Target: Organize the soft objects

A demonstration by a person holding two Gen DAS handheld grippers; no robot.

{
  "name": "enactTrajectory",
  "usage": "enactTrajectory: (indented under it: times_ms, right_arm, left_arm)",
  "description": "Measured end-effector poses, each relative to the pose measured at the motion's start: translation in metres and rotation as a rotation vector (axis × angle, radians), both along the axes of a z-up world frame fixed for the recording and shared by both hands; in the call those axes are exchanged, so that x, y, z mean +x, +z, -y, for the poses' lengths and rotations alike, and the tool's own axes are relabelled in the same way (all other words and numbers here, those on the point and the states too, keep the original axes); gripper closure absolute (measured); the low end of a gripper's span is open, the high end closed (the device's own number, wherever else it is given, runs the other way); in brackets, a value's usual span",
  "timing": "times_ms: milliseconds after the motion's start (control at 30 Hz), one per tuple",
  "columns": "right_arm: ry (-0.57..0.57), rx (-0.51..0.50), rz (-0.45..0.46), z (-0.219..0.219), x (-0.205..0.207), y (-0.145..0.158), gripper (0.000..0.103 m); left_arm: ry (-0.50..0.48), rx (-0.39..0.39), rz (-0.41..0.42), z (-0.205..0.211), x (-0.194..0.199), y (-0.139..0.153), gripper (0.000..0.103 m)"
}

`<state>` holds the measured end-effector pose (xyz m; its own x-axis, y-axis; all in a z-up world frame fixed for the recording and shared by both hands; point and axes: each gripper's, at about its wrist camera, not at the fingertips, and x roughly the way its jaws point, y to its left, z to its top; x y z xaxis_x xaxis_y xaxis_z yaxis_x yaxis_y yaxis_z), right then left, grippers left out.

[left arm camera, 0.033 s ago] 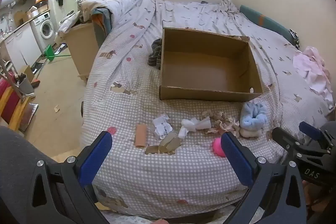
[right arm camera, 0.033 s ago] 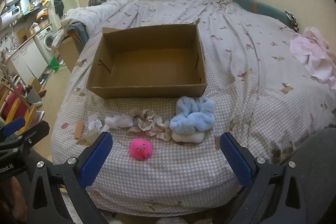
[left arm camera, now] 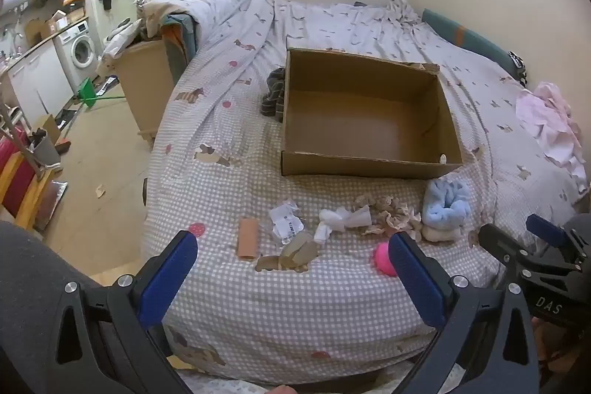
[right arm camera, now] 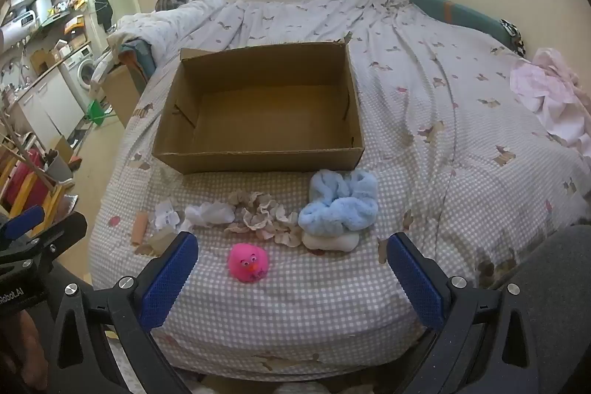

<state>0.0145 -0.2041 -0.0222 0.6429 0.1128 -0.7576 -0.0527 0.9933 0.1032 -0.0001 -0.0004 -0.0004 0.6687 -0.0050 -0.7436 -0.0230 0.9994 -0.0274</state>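
An empty cardboard box [left arm camera: 369,167] [right arm camera: 258,163] sits on the checked bedspread. In front of it lie a fluffy blue cloth [right arm camera: 340,205] [left arm camera: 445,205] on a white sock [right arm camera: 332,242], a beige frilly scrunchie [right arm camera: 262,216] [left arm camera: 391,216], a white sock [right arm camera: 210,213] [left arm camera: 340,220], a pink round toy [right arm camera: 247,263] [left arm camera: 384,257], a peach roll [left arm camera: 247,239] and a crumpled wrapper [left arm camera: 286,222]. My left gripper [left arm camera: 291,268] hangs open over the bed's near edge, by the roll and wrapper. My right gripper [right arm camera: 291,264] is open just short of the pink toy. Neither holds anything.
A dark striped sock [left arm camera: 273,95] lies against the box's left wall. Pink clothing [right arm camera: 546,98] is heaped at the bed's right. A wooden cabinet [left arm camera: 144,87] and bare floor are left of the bed, with a washing machine [left arm camera: 83,50] beyond.
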Motion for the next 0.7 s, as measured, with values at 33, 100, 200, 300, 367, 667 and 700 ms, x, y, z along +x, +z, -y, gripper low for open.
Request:
enactTrajectory:
  times_ms: [33, 100, 200, 300, 367, 667, 700]
  right_arm:
    - [0.0, 0.001, 0.004, 0.0004, 0.0001, 0.0, 0.0]
    - [-0.004, -0.001, 0.004, 0.001, 0.0006, -0.0002, 0.0]
    - [-0.007, 0.006, 0.0, 0.0015, 0.001, -0.0002, 0.0]
    - [-0.01, 0.004, 0.0, 0.0005, 0.0008, 0.0004, 0.0]
    - [-0.002, 0.017, -0.005, 0.0059, 0.0021, -0.0034, 0.0]
    - [-0.007, 0.014, -0.008, 0.0011, 0.002, -0.0003, 0.0]
    - [-0.006, 0.014, -0.008, 0.0007, 0.0017, 0.0, 0.0]
  left_arm:
    - [-0.002, 0.001, 0.0, 0.0004, 0.0, 0.0, 0.0]
    - [-0.009, 0.003, 0.0, 0.0011, 0.0, 0.0003, 0.0]
    - [0.001, 0.005, 0.006, -0.005, -0.0011, 0.004, 0.0]
    - [0.006, 0.011, 0.008, -0.0065, -0.001, 0.0063, 0.0]
    - [0.008, 0.017, 0.017, -0.0062, -0.0021, 0.0072, 0.0]
    - [0.005, 0.022, 0.015, 0.0011, -0.0023, 0.0046, 0.0]
    - [0.006, 0.023, 0.014, 0.0011, -0.0024, 0.005, 0.0]
